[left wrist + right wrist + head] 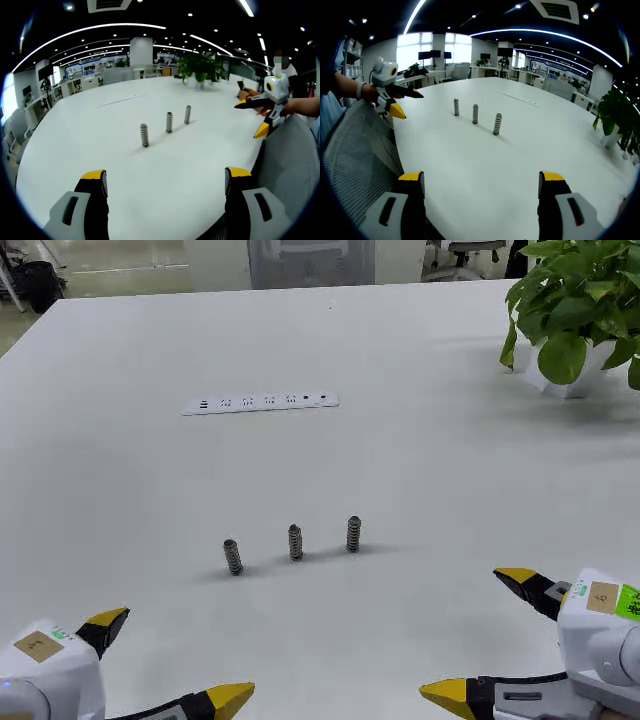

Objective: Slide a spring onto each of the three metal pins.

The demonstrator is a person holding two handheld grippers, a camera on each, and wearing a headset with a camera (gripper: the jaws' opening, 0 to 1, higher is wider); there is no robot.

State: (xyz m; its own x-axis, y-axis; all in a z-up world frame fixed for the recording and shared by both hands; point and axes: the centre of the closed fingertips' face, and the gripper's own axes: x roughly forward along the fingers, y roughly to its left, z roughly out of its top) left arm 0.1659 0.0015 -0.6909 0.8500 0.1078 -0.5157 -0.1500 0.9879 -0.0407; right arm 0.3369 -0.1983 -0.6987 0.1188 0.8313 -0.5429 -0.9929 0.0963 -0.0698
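Observation:
Three dark coil springs stand upright in a slanted row on the white table: left spring [233, 557], middle spring [295, 542], right spring [353, 533]. The coils hide whatever is inside them. The row also appears in the left gripper view [169, 122] and the right gripper view [475, 114]. My left gripper [170, 660] [165, 175] is open and empty near the table's front edge, well short of the springs. At the front right, my right gripper [480, 635] [481, 176] is likewise open with nothing between its yellow-tipped fingers.
A white power strip [261, 401] lies flat beyond the springs. A potted green plant [570, 310] stands at the far right corner. A grey chair back [310, 260] is at the far edge. A mesh chair seat [355, 150] sits beside the table's near side.

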